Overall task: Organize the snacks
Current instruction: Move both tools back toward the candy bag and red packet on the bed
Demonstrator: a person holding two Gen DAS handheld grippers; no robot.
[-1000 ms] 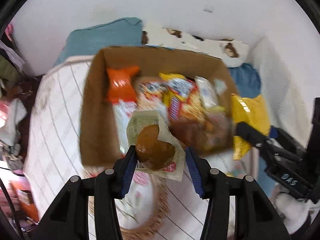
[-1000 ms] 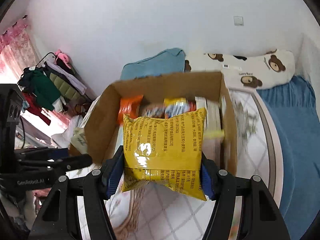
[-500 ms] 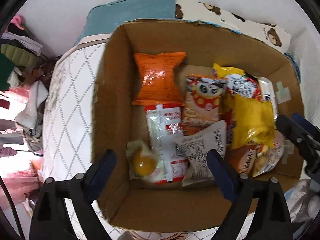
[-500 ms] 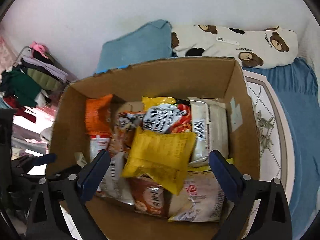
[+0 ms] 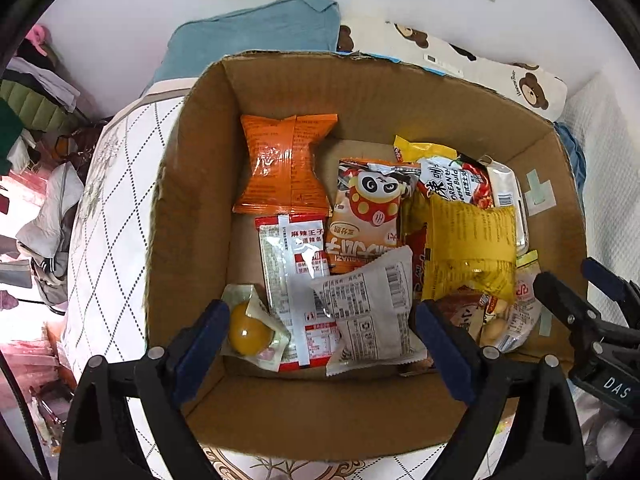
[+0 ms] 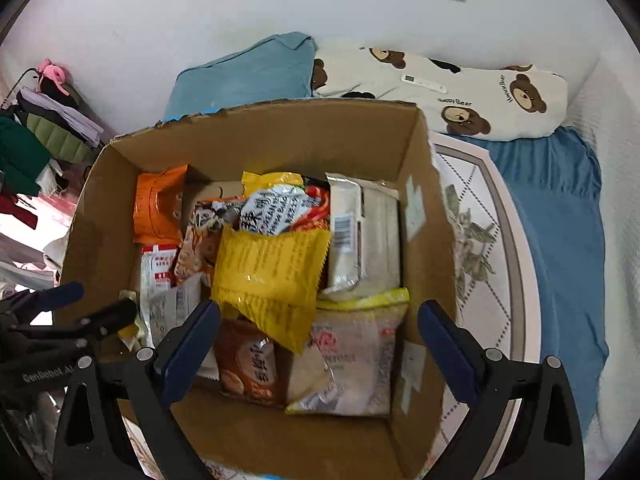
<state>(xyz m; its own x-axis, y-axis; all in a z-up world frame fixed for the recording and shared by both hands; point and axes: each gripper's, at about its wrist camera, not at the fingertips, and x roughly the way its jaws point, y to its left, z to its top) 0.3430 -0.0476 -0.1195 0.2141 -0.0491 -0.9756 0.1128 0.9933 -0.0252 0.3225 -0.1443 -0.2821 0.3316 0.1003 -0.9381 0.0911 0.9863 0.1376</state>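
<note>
An open cardboard box [image 5: 188, 184] [image 6: 280, 132] on the bed holds several snack packs. My left gripper [image 5: 320, 340] is open and empty above the box's near side. The pastry in a clear wrapper [image 5: 250, 328] lies in the near left corner, beside a red-and-white pack [image 5: 298, 264] and a grey pack [image 5: 368, 308]. My right gripper [image 6: 320, 344] is open and empty above the box. The yellow bag [image 6: 268, 276] [image 5: 468, 248] lies on top of the other packs. An orange bag [image 5: 286, 168] lies at the far left.
A quilted white bed cover [image 5: 116, 216] lies under the box. A teal pillow [image 6: 244, 76] and a bear-print pillow [image 6: 448, 88] lie behind it against the wall. A blue blanket [image 6: 560, 220] is on the right. Clothes [image 6: 36, 132] pile at the left.
Both grippers opened over the box. The pastry dropped from the left gripper into the near left corner; the yellow bag dropped from the right gripper onto the packs.
</note>
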